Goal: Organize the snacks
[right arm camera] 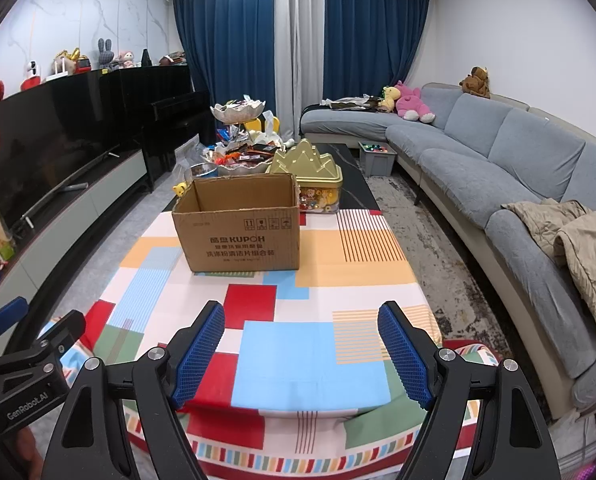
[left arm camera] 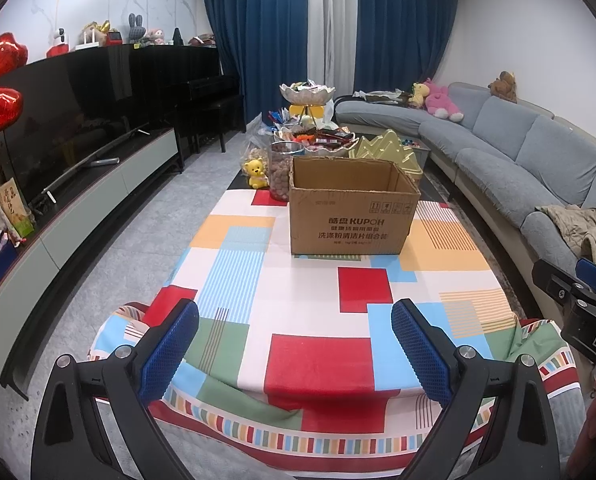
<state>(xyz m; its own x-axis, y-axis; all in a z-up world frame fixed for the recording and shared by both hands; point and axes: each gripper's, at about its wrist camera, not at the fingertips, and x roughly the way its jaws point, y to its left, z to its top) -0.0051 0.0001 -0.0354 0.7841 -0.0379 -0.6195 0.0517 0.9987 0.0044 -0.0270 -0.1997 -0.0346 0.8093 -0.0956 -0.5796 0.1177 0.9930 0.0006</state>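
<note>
- Right gripper (right arm camera: 301,350): jaws spread wide, nothing btwn the blue pads (right arm camera: 200,354); it hangs over the near end of the patchwork tablecloth (right arm camera: 282,364), aimed down and fwd at the box.
- Left gripper (left arm camera: 295,354): same, jaws released and empty, over the near cloth edge. Both look parked side by side as a ready pose, prob. so either can go for the snacks first.
- Cardboard box (right arm camera: 240,236): upright mid-table, mouth up, flaps out of the way, inside looks empty from here. Long axis runs across the table, printed long side facing the grippers. Likely set there as the drop spot, btwn grippers and snacks.
- Snack pile (right arm camera: 244,154): loose wrapped packets heaped in a scalloped dish just behind the box; more in the raised dish (right arm camera: 238,110) above. Individual packets too small to tell which way they point.
- Gold mountain-lid tin (right arm camera: 307,168): just beside the box's far right corner, peaks up.
- Clear jar of brown snacks (left arm camera: 282,170) and yellow bear figure (left arm camera: 256,174): behind the box's left corner.
- Task not yet begun, I'd judge.
</note>
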